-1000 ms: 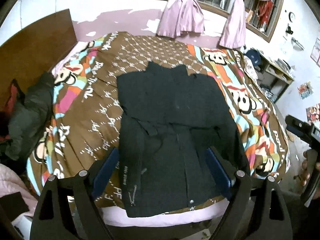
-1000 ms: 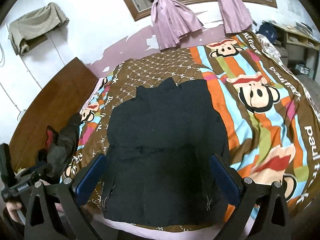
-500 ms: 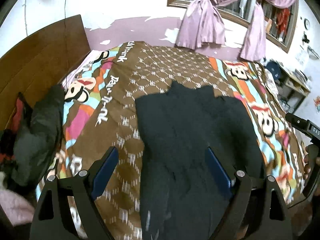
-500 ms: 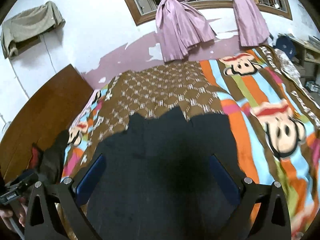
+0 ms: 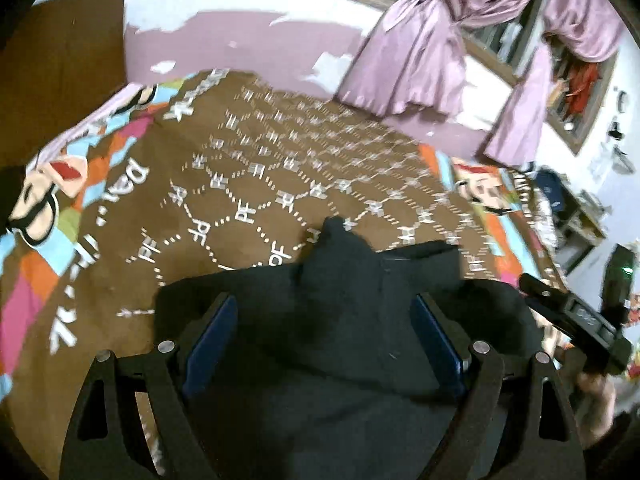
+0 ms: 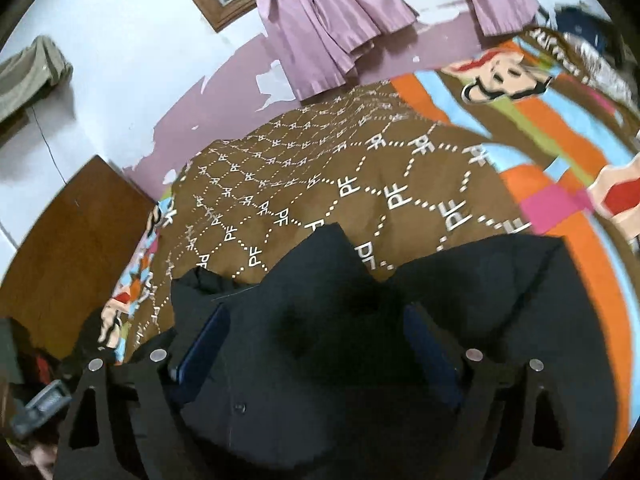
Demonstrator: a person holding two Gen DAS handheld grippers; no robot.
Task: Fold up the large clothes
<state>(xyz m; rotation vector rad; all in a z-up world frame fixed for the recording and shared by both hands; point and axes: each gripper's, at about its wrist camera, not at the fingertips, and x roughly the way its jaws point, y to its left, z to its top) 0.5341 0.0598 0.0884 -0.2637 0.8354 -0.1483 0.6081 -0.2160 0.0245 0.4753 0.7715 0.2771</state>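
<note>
Jacket (image 5: 348, 320), dark, is spread on the bedcover (image 5: 248, 184), directly under both claws. The left claw (image 5: 326, 344) stands wide open and empty; the right claw (image 6: 316, 344) has just been closing slightly, nothing gripped. Each shoulder edge should be pinched firmly before folding.

**Bedroom With Peeling Walls**

A bed (image 5: 280, 184) is covered by a brown patterned, cartoon-printed spread. White walls (image 6: 132, 60) show peeling mauve paint. Knotted purple curtains (image 6: 328, 20) are hung at a wood-framed window (image 5: 516, 36). A wooden headboard (image 6: 68, 248) is seen leftward.
</note>
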